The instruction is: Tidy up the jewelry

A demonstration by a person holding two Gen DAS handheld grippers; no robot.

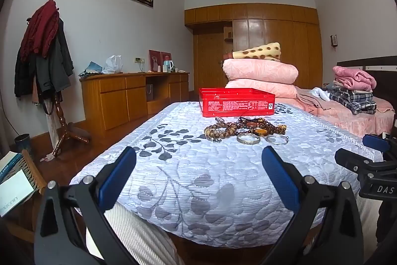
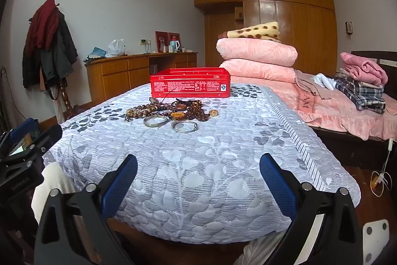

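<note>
nothing looks sorted yet. the whole heap of jewelry (image 1: 245,132) lies loose on the grey leaf-patterned quilt (image 1: 188,165), well ahead of the left gripper (image 1: 198,165) and a little to the right of the line between its jaws. the red tin box (image 1: 237,102) stands open-topped just beyond the heap; its inside cannot be seen from this low angle, so whether anything is already in it is not clear. judging by that, every piece remains to be lifted and placed.

both grippers stand with jaws spread wide and nothing between them. the right gripper (image 2: 198,165) hovers over the near edge of the quilt, with the heap ahead and slightly left of its jaw line.

the right wrist view separates the pieces better: two silver bangles (image 2: 184,126) at the near edge of the heap, dark beaded strands (image 2: 196,111) behind them, and a small gold ring (image 2: 214,112) off to the right. the left wrist view shows the right gripper's body at its right edge, and a coat stand (image 1: 53,66) down to its foot on the floor.
</note>
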